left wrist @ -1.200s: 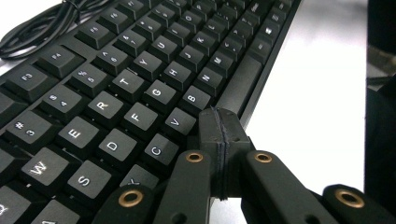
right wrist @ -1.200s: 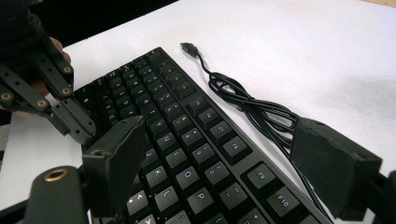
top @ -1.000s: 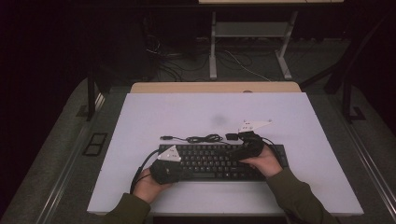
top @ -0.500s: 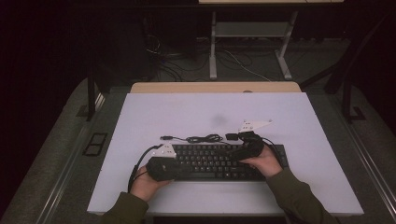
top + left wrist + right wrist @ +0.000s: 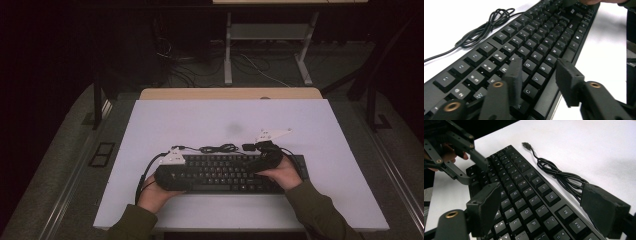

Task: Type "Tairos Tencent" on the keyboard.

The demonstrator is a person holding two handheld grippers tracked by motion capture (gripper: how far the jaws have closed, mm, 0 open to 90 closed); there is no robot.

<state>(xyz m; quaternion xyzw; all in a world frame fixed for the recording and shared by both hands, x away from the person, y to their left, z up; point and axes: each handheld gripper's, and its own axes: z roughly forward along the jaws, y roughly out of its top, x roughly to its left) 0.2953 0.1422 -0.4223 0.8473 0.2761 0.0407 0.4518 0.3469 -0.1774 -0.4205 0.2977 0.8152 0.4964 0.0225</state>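
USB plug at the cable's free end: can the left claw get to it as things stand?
Probably yes. The left claw stands open over the keyboard, and the USB plug lies on bare table just past the keyboard's far edge, nothing between them.

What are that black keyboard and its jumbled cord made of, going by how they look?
The black keyboard looks like hard matte plastic: moulded keycaps with printed legends and a faint sheen. Its thin black bundled cable seems rubbery or vinyl-coated, since it bends into soft, smooth loops.

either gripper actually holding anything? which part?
Nothing is clamped. Left gripper is open over the keyboard's near edge; right gripper is open, straddling its width near the cable.
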